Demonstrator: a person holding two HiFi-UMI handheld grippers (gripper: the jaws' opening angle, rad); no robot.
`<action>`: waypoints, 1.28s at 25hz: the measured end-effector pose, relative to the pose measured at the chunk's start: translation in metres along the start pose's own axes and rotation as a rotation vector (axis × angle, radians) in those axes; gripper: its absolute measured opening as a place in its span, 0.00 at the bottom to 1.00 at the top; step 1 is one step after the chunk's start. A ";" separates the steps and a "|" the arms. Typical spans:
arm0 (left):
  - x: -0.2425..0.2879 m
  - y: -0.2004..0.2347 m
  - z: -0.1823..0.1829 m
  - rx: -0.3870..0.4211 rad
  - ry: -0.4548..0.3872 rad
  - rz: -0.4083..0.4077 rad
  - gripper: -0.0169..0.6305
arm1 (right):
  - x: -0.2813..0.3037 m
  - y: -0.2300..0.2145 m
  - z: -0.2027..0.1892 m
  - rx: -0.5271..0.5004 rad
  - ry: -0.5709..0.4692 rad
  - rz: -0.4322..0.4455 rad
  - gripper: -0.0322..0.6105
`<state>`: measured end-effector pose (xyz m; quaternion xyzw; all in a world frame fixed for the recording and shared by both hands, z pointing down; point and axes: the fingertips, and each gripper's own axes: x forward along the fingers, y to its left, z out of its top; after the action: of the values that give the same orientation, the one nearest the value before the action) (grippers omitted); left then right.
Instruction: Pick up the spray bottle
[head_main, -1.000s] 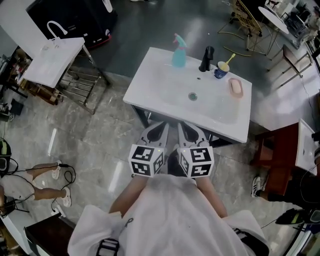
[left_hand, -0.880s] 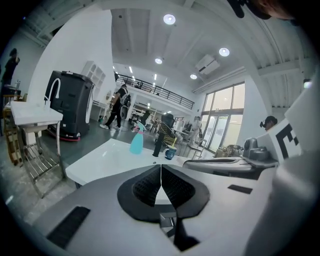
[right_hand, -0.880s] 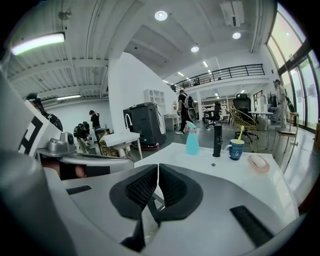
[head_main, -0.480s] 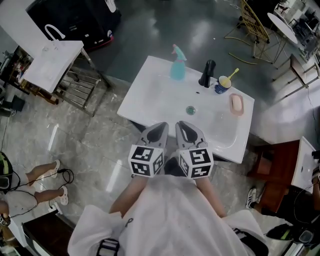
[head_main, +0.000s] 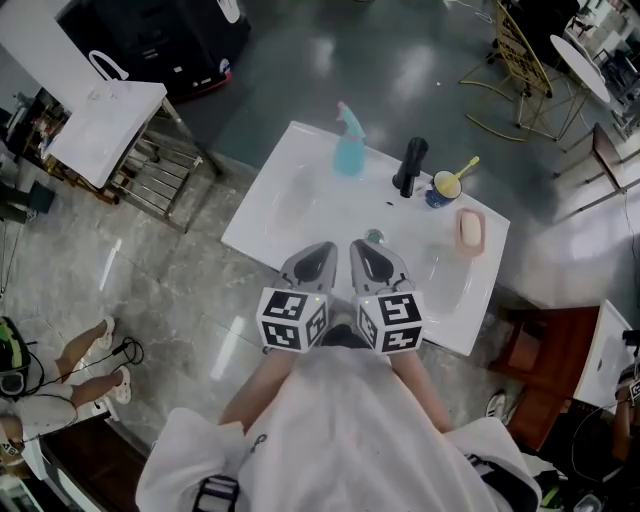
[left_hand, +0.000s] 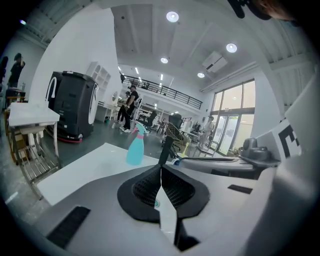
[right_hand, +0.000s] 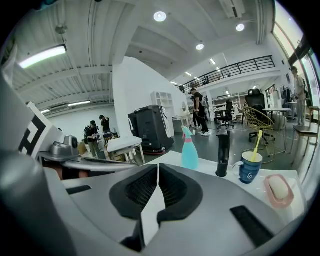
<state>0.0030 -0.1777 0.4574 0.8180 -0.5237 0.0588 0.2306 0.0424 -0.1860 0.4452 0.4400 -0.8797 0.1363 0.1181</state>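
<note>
A turquoise spray bottle (head_main: 348, 145) with a pink collar stands upright at the far edge of a white washbasin (head_main: 290, 205). It also shows in the left gripper view (left_hand: 135, 148) and the right gripper view (right_hand: 189, 150). My left gripper (head_main: 313, 256) and right gripper (head_main: 367, 254) sit side by side over the basin's near edge, well short of the bottle. Both are shut with nothing between their jaws.
A black faucet (head_main: 408, 166), a blue mug (head_main: 442, 186) with a yellow brush and a pink soap dish (head_main: 469, 230) stand to the right of the bottle. A drain (head_main: 374, 237) lies just ahead of the grippers. A white side table (head_main: 95, 122) stands to the left.
Both grippers have come forward together from in front of the basin to over its near edge. The bottle has kept its place on the basin.
</note>
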 end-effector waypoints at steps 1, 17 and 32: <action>0.004 -0.001 0.001 -0.001 -0.002 0.004 0.07 | 0.001 -0.003 0.001 -0.004 0.002 0.006 0.09; 0.039 0.003 0.009 -0.025 -0.008 0.077 0.07 | 0.028 -0.035 0.001 -0.005 0.043 0.070 0.09; 0.057 0.034 0.026 -0.041 -0.013 0.044 0.07 | 0.065 -0.040 0.016 0.022 0.015 0.035 0.09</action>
<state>-0.0058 -0.2480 0.4645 0.8018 -0.5441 0.0480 0.2426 0.0349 -0.2627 0.4569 0.4246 -0.8848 0.1514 0.1175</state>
